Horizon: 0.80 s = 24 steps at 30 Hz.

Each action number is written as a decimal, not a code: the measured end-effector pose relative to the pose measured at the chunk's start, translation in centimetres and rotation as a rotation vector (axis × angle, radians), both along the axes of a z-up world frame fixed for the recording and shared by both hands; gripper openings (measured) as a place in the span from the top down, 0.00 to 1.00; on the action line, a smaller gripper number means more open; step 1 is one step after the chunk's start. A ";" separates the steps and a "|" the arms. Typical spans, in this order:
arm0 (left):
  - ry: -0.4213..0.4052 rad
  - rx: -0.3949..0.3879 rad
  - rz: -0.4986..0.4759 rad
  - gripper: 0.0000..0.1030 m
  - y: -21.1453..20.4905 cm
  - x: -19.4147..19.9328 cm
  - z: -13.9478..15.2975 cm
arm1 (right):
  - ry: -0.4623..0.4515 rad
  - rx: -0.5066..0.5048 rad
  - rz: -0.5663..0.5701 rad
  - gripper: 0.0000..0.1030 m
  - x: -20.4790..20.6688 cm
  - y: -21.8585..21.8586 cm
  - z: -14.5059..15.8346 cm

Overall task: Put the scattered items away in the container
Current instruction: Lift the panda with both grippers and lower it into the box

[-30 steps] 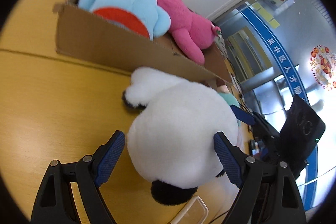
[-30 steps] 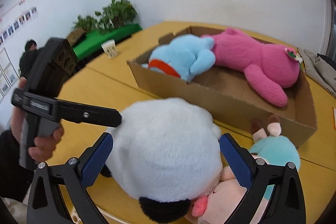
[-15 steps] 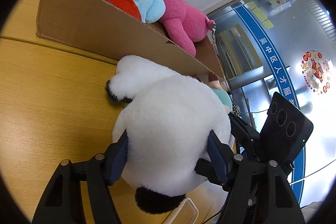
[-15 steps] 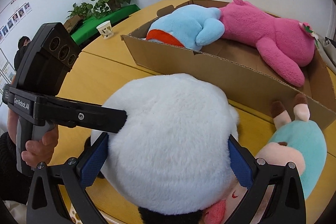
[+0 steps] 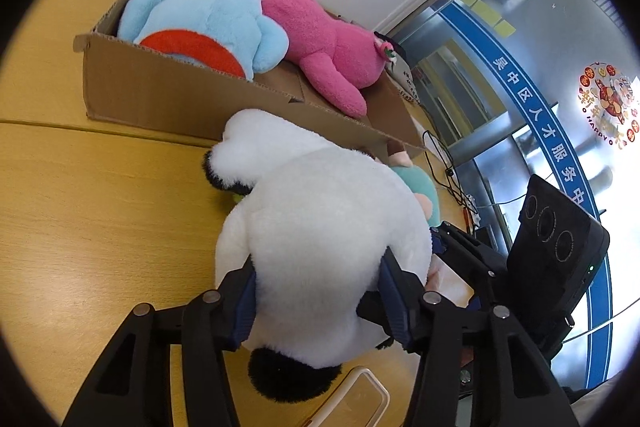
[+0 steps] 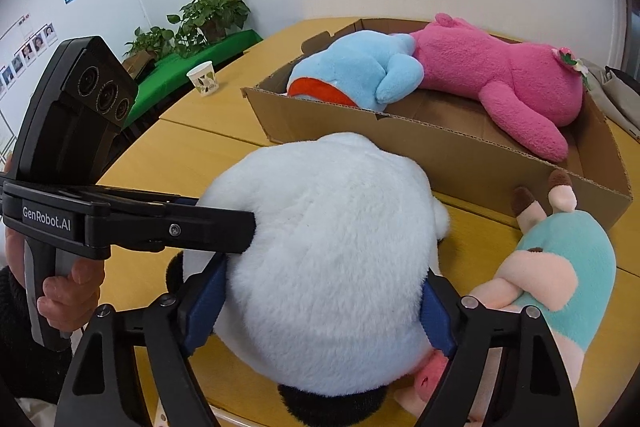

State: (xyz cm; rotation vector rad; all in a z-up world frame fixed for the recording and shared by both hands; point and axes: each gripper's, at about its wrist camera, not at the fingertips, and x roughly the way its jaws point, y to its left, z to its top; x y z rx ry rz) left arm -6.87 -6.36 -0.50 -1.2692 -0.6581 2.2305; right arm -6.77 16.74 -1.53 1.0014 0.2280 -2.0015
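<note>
We see white plush panda [image 5: 320,227]: long fluffy pile, matt. Blue plush [image 6: 360,67] and pink plush [image 6: 500,79]: fuzzy cloth, matt. Cardboard box [image 6: 460,155]: brown corrugated paper, rough torn edges. Counter [image 5: 100,207]: smooth light wood-look, faint sheen. Left gripper [image 5: 316,299] and right gripper [image 6: 324,303]: matt black plastic, blue rubbery pads, bright metal screws. Paper cup [image 6: 204,79].

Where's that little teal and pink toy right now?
The teal toy lies on the table, outside the box by its near wall, at the lower right of the right wrist view, right beside the white plush.
</note>
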 end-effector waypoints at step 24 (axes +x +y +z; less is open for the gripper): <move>0.464 -0.119 -0.084 0.49 4.9 -0.7 18.9 | 0.416 -0.202 -0.106 0.17 1.3 3.9 17.1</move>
